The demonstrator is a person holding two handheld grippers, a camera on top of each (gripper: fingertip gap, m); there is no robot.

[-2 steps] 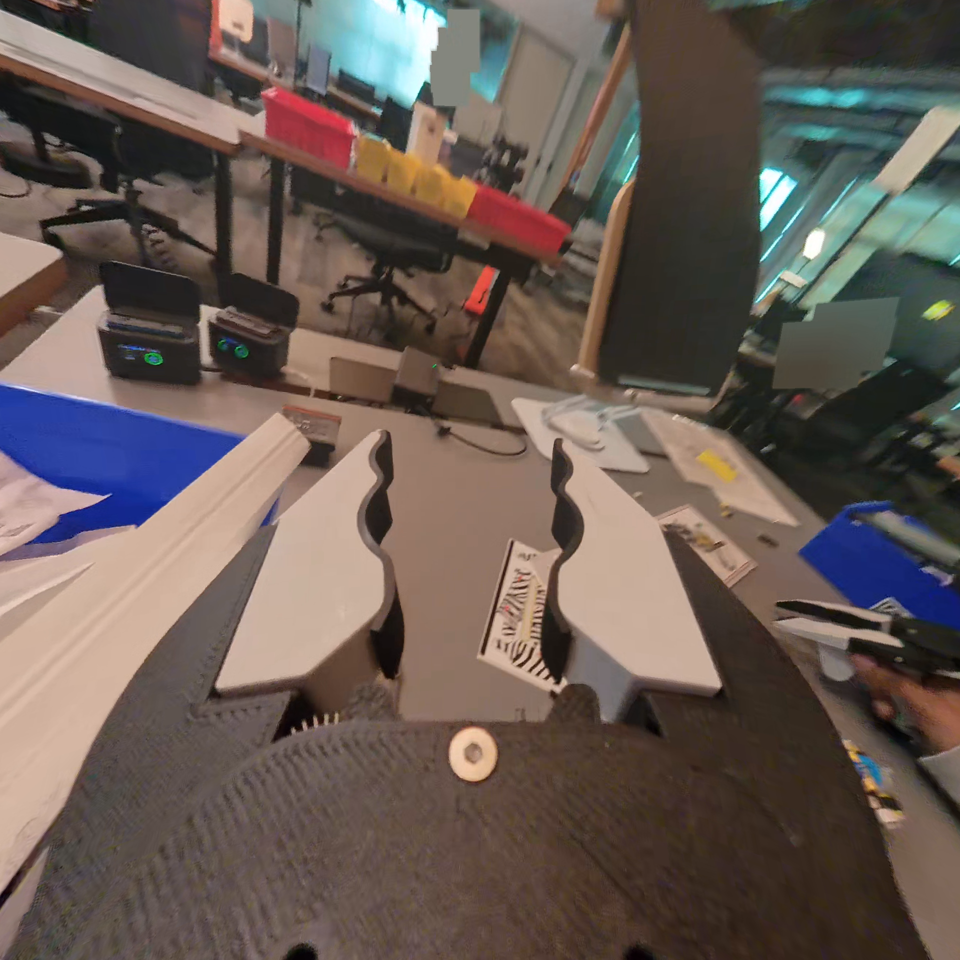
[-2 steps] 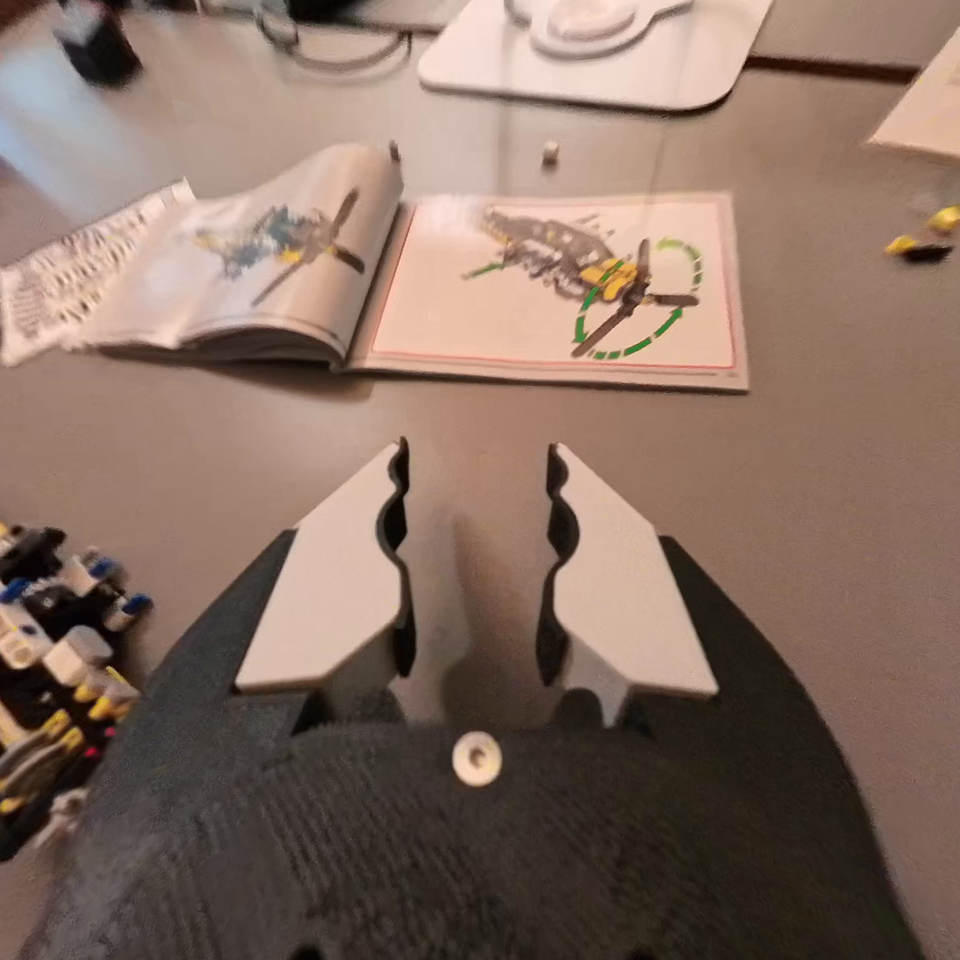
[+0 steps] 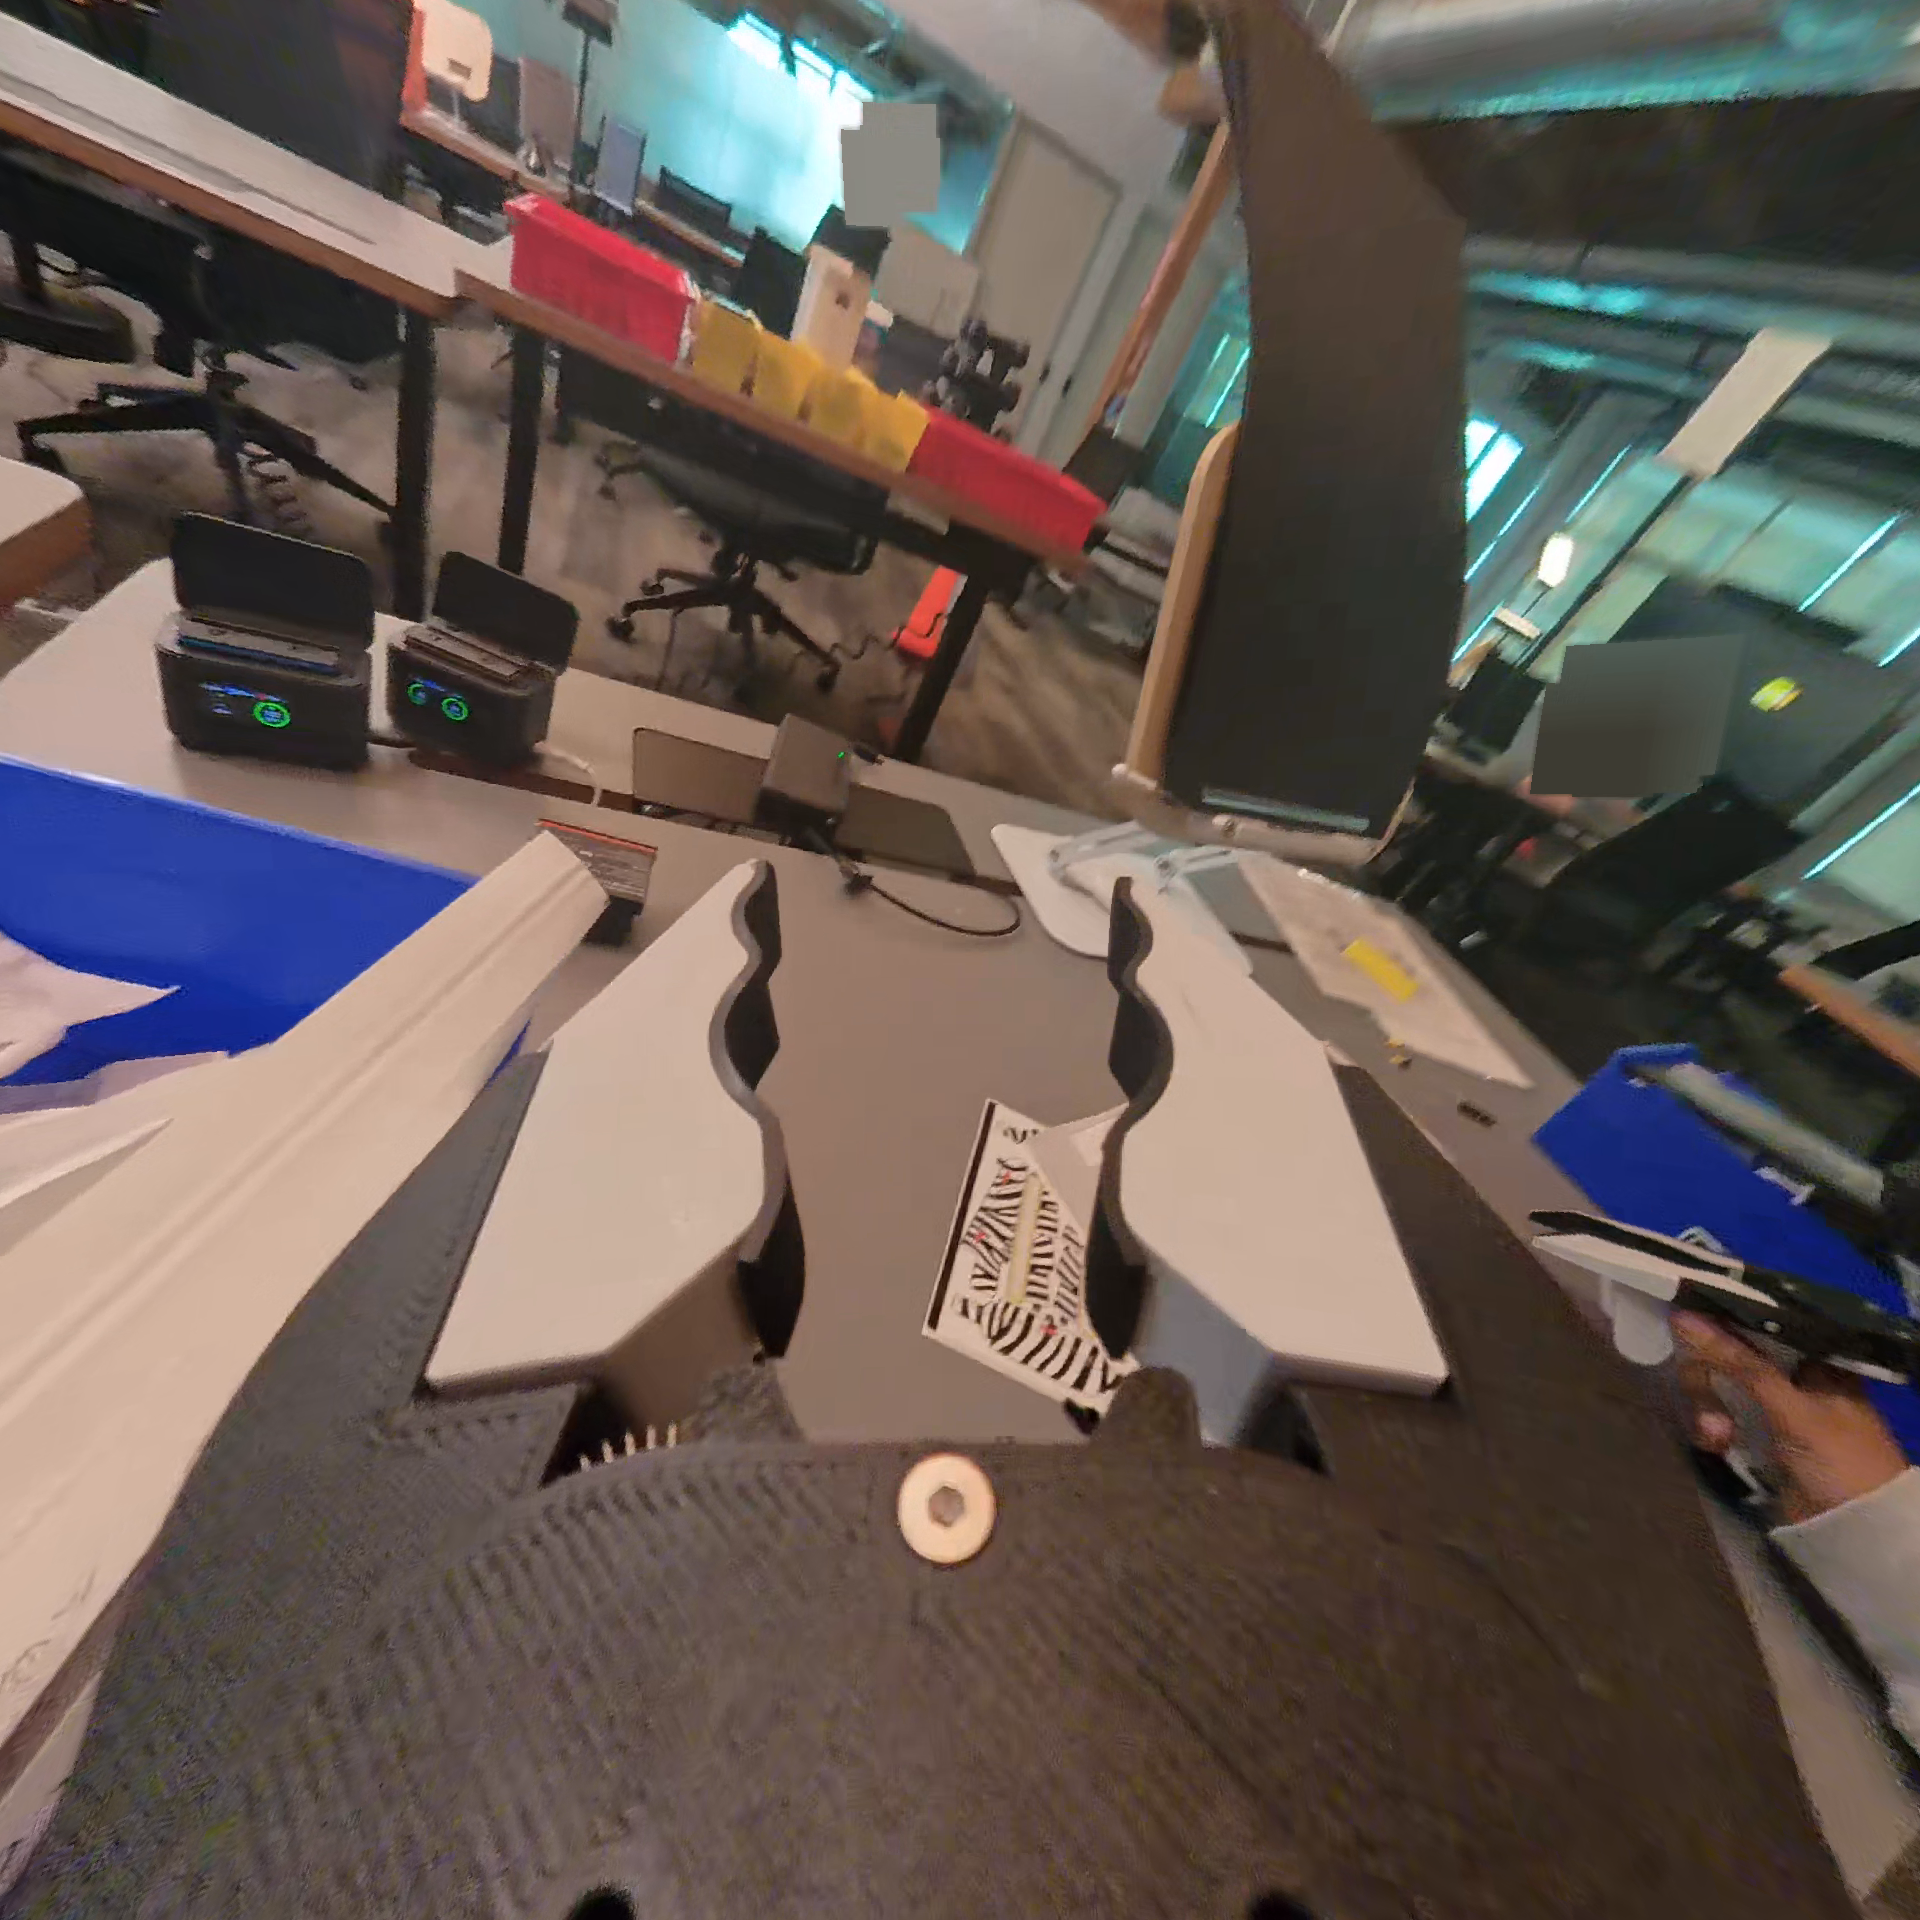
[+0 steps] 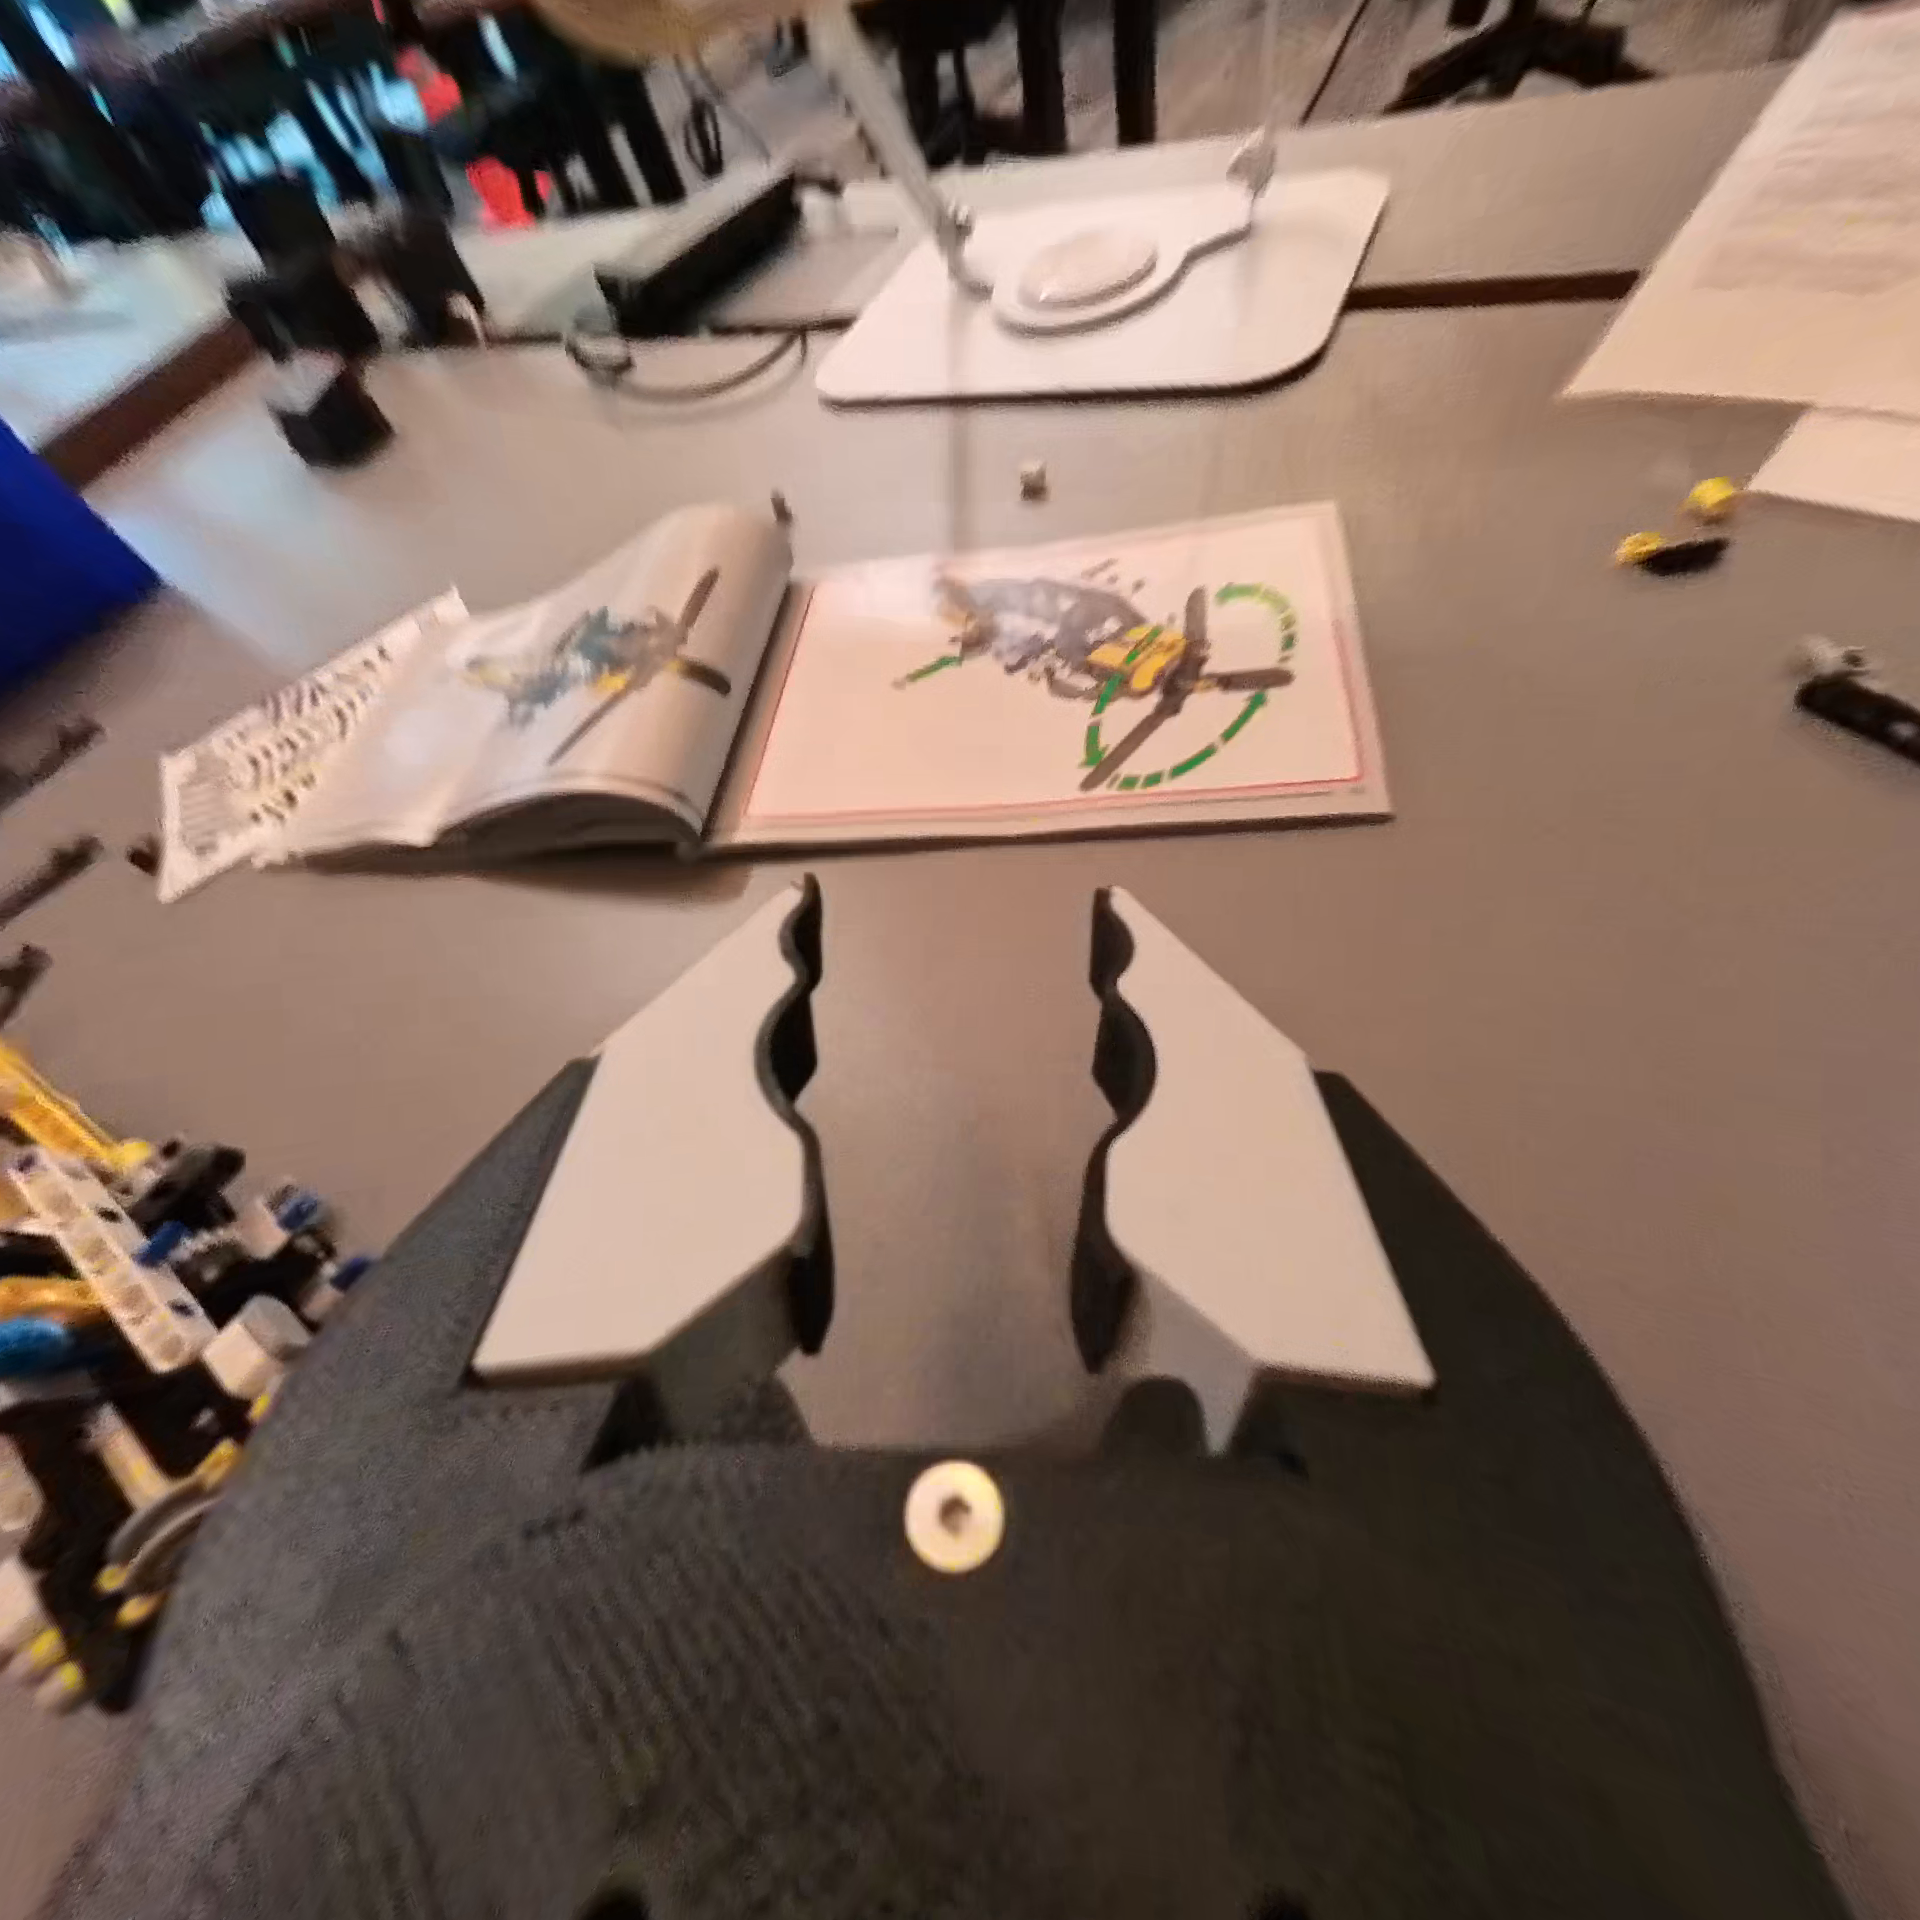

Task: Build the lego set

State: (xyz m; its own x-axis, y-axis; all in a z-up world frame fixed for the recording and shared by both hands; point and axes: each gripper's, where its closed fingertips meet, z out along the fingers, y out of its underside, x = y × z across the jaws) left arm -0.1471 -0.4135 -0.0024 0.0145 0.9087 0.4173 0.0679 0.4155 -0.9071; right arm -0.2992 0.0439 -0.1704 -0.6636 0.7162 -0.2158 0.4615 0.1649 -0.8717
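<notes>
A partly built lego model (image 4: 114, 1320) in black, white, yellow and blue sits at the left edge of the right wrist view. An open instruction booklet (image 4: 790, 696) lies flat on the grey table (image 4: 1558, 1039) ahead of my right gripper (image 4: 954, 904), which is open and empty above bare table. Loose yellow and black pieces (image 4: 1673, 535) lie at the right. My left gripper (image 3: 940, 894) is open and empty, held above the table. The right gripper also shows at the right edge of the left wrist view (image 3: 1621, 1262), held by a hand.
A striped sticker sheet (image 3: 1023, 1257) lies under my left gripper. A blue box (image 3: 208, 914) with a long white piece (image 3: 270, 1174) is at left, another blue box (image 3: 1704, 1164) at right. A white stand base (image 4: 1112, 291), paper sheets (image 4: 1797, 239), two black charger cases (image 3: 265, 675) and cables stand farther back.
The right wrist view has tilted up, so more of the table's far side shows. The left view has barely shifted. Both grippers stay open.
</notes>
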